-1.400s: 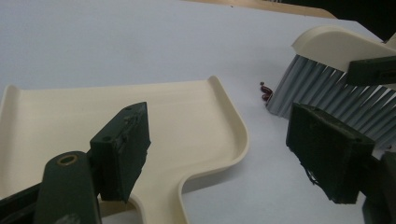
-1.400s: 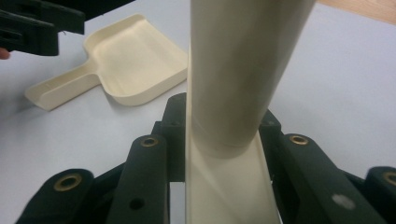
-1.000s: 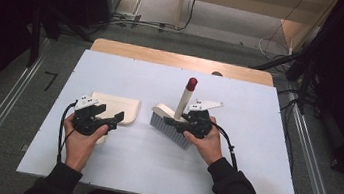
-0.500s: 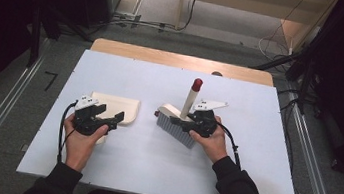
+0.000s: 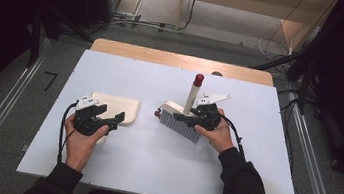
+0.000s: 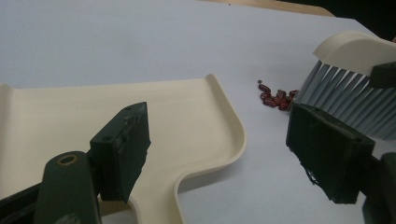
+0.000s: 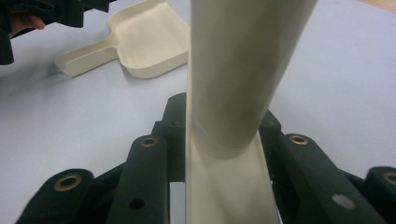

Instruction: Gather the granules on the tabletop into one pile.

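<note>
Since 1 s ago: right gripper [image 5: 191,120] w/ the brush [image 5: 181,124] has slid left across the table [image 5: 149,175] toward the dustpan [image 5: 117,108]; brush handle leans a bit more upright-left, red cap now further left. Left gripper [image 5: 109,120] and dustpan unchanged.

High view: left gripper sits at the dustpan's near-left part, over its handle end, jaws apart; can't tell from here if they touch the pan. Dustpan lies flat, left of table centre, open mouth facing right. Right gripper is clamped on the lower brush handle, just above the brush head. Grey bristles on the table, handle sticking up and away w/ red tip. Small red bits [image 5: 157,111] lie at the bristles' left end, btw brush and dustpan; gap to pan is small.

Left gripper view: both black jaws wide apart. Left jaw is over the dustpan [image 6: 154,116] tray near where the handle starts; right jaw is over bare table. Nothing pinched btw them. Pile of red beans [image 6: 276,97] on the table just right of the pan's rim, touching the brush [image 6: 348,100] bristles.

Right gripper view: jaws closed tight on the cream brush handle [image 7: 233,93], which runs up the middle. Dustpan [image 7: 137,44] upper left, apart, w/ left gripper [image 7: 46,14] at its handle end.
</note>
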Demonstrator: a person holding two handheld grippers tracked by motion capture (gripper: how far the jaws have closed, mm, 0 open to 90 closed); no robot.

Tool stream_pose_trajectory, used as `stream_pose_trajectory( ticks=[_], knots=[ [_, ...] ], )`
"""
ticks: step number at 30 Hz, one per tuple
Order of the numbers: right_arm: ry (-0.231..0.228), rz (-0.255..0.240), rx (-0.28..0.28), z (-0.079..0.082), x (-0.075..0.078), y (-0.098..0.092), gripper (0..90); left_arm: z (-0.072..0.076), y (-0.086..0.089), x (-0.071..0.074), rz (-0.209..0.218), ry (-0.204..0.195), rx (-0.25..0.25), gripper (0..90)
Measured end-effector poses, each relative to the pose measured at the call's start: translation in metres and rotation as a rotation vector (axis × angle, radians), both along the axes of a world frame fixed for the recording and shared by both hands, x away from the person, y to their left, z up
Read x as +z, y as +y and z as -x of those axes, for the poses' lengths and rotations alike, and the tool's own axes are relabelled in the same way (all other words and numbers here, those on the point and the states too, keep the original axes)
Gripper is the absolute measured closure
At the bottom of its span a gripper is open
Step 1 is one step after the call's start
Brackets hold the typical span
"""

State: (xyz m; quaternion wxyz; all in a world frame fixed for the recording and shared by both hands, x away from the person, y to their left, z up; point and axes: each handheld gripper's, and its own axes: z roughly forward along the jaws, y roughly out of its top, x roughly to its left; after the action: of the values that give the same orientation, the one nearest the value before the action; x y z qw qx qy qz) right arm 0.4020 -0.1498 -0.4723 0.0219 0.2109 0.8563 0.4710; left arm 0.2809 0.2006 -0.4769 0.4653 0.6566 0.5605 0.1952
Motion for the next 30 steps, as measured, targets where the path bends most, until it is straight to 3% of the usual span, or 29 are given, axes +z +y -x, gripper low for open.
stream_pose_trajectory(
  ticks=[12, 23, 30],
  knots=[
    [0.040, -0.025, 0.001, -0.010, -0.003, -0.005, 64.2, 0.000, -0.001, -0.001, 0.005, 0.002, 0.000, 22.6],
    [0.038, -0.062, 0.021, 0.005, 0.015, -0.003, 64.3, 0.000, 0.001, 0.000, 0.014, 0.001, 0.005, 22.6],
    [0.017, -0.064, -0.056, 0.014, 0.027, -0.013, 64.2, 0.002, 0.004, 0.002, 0.015, -0.006, 0.005, 22.6]
  ],
)
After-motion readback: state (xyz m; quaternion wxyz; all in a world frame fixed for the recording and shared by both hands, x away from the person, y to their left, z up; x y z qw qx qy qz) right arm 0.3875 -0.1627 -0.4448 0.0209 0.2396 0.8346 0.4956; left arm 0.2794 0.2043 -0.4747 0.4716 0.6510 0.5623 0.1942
